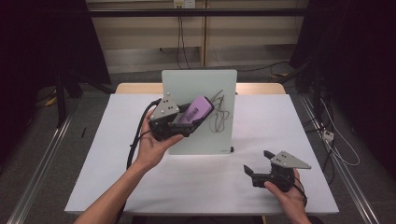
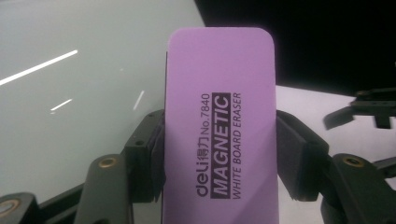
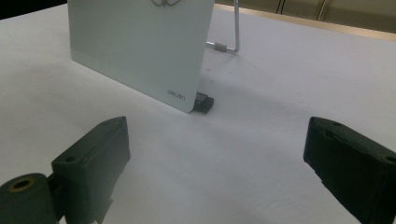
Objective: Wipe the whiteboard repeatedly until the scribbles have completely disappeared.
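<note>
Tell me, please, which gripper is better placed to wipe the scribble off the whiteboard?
Left: the left gripper already clamps the purple eraser against the whiteboard, beside the scribble. The right gripper is open, low on the table.

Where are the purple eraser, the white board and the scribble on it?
purple eraser (image 2: 219, 121): left gripper view, printed face.
white board (image 1: 196, 135): high view, bare lower face.
scribble (image 1: 220, 112): high view, dark tangled lines.

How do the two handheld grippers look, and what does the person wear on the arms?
Both the left gripper and the right gripper are black, with two blocky padded jaws, brass-coloured screws, a grey triangular top plate, and a trailing black cable. The forearms are bare, no sleeves visible.
</note>
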`<move>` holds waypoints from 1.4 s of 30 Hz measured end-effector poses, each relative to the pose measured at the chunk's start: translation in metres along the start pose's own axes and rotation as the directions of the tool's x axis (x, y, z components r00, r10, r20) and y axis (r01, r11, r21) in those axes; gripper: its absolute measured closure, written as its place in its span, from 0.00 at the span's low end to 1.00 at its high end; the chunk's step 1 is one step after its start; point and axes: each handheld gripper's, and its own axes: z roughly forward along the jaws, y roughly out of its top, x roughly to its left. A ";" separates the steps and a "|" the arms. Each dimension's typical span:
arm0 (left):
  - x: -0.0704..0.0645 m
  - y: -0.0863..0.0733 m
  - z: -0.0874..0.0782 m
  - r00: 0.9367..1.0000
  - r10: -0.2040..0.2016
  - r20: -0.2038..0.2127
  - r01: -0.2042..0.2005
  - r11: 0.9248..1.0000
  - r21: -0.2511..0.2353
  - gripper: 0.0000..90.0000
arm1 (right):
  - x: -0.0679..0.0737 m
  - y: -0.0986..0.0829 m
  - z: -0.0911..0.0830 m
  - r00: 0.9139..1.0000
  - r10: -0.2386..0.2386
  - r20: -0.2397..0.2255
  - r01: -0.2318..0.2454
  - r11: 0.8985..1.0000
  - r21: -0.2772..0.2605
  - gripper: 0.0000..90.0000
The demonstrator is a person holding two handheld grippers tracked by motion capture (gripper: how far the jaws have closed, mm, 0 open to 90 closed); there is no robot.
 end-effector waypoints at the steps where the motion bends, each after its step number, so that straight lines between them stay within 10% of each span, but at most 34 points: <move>1: 0.000 0.001 0.001 1.000 -0.001 -0.008 0.001 1.000 -0.003 0.46 | 0.000 0.000 0.000 1.000 0.000 0.001 0.000 1.000 0.001 0.08; 16: -0.004 0.021 0.022 0.990 0.111 -0.092 -0.109 0.994 0.022 0.46 | 0.001 0.000 0.000 1.000 -0.004 0.003 0.004 1.000 0.000 0.08; 27: -0.011 0.030 0.035 0.963 0.219 -0.157 -0.210 0.975 0.075 0.46 | 0.002 0.000 -0.001 1.000 -0.006 0.003 0.006 1.000 0.003 0.08; 42: -0.004 0.035 0.050 0.966 0.198 -0.164 -0.185 0.978 0.093 0.46 | 0.001 0.000 0.000 1.000 -0.006 -0.002 0.006 1.000 0.010 0.07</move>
